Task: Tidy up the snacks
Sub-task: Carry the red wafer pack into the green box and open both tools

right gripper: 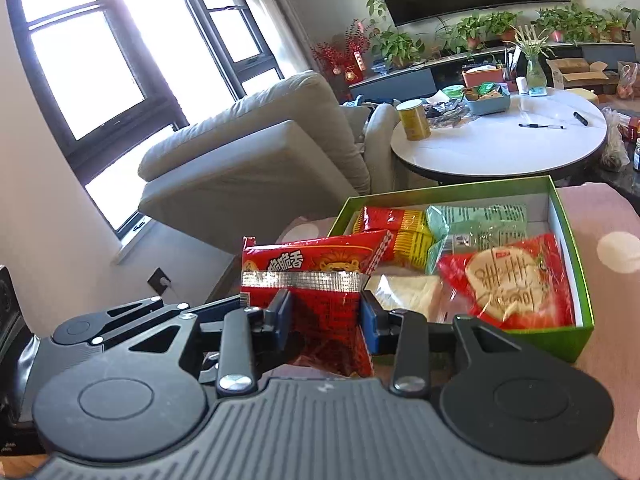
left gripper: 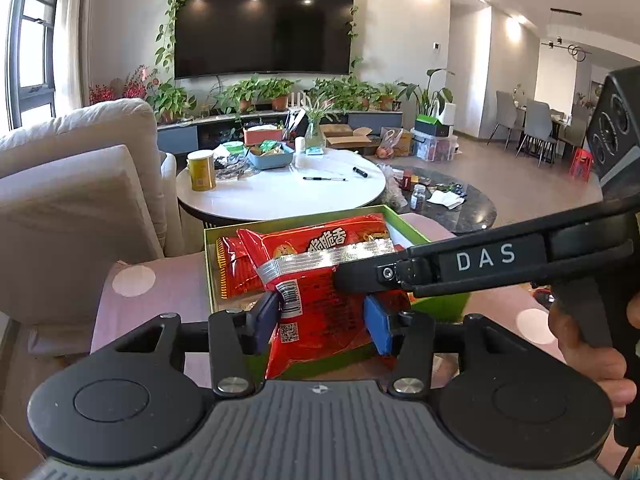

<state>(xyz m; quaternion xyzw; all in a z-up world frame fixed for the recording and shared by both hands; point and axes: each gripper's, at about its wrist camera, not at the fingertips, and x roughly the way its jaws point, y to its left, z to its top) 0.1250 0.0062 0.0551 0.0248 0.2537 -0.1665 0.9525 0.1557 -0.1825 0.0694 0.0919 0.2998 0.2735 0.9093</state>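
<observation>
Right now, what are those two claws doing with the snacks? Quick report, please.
Both grippers, left and right, shut on the same red snack packet. Packet held just short of the green box. Box already holds several packets; nothing in the way.

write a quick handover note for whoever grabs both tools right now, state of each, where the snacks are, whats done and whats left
Left tool: pads around the red snack packet, barcode end; whether they press it is unclear.
Right tool: shut on the same packet, which is held up just short of the green box.
Done: the box already holds a red-yellow packet, a green packet and a round cracker pack.
Left: lower the red packet into the box and release both tools.
</observation>
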